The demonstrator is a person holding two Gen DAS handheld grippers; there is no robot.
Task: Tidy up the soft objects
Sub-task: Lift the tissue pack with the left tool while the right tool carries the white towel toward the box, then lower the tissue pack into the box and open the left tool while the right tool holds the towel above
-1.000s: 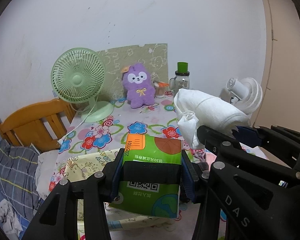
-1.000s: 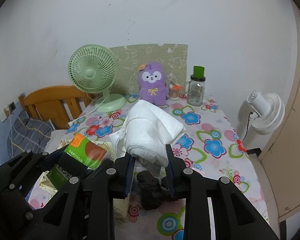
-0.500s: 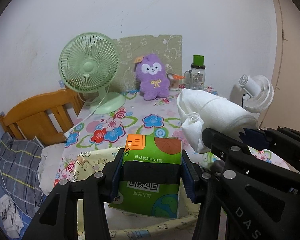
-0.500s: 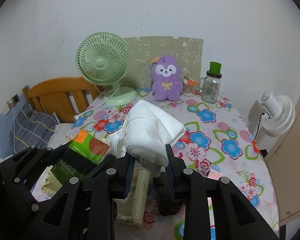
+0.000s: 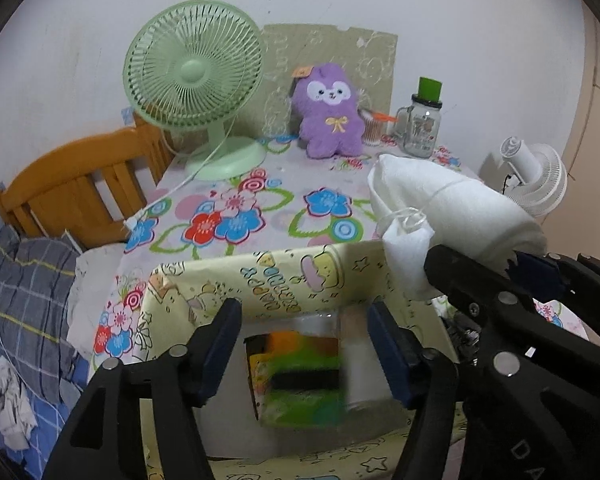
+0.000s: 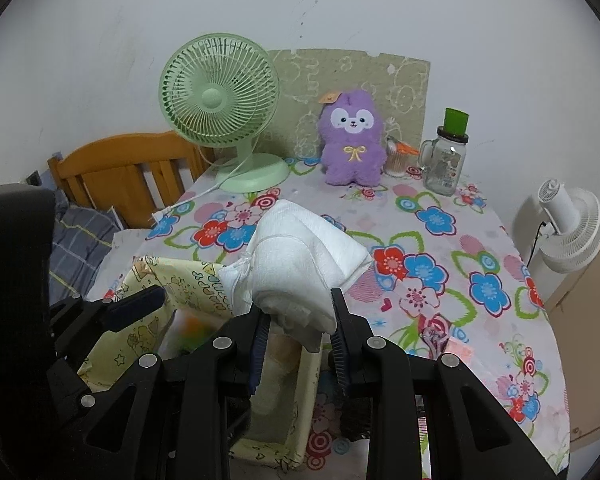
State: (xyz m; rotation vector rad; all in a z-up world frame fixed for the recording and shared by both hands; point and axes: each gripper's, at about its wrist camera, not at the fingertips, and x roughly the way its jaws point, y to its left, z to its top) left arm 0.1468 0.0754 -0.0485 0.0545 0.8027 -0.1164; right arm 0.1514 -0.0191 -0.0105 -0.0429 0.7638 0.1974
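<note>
Fabric storage bin (image 5: 284, 284), pale yellow with cartoon print, at the near edge of the table (image 6: 440, 240); its open mouth faces up. Inside it lies a green-and-orange tissue pack (image 5: 300, 376), motion-blurred, below and between the blue-padded fingers of the left gripper (image 5: 304, 344). The left jaws stand spread, touching nothing; the pack is clear of both pads. In the right wrist view only a blurred orange-green patch (image 6: 190, 330) of the pack shows within the bin. Right gripper (image 6: 298, 334), above the bin's right side, pinches a rolled white towel (image 6: 304, 256) between its pads; the roll projects forward past the fingertips, with a loose tail hanging at its left end. From the left wrist view the towel (image 5: 452, 208) sits to the right, above the bin rim. Farther back on the floral tablecloth: a green desk fan (image 6: 220, 108), a purple plush toy (image 6: 352, 140), and a glass jar (image 6: 444, 160) with a green lid, all near the wall. A white fan (image 6: 568, 228) stands beyond the table's right edge.
</note>
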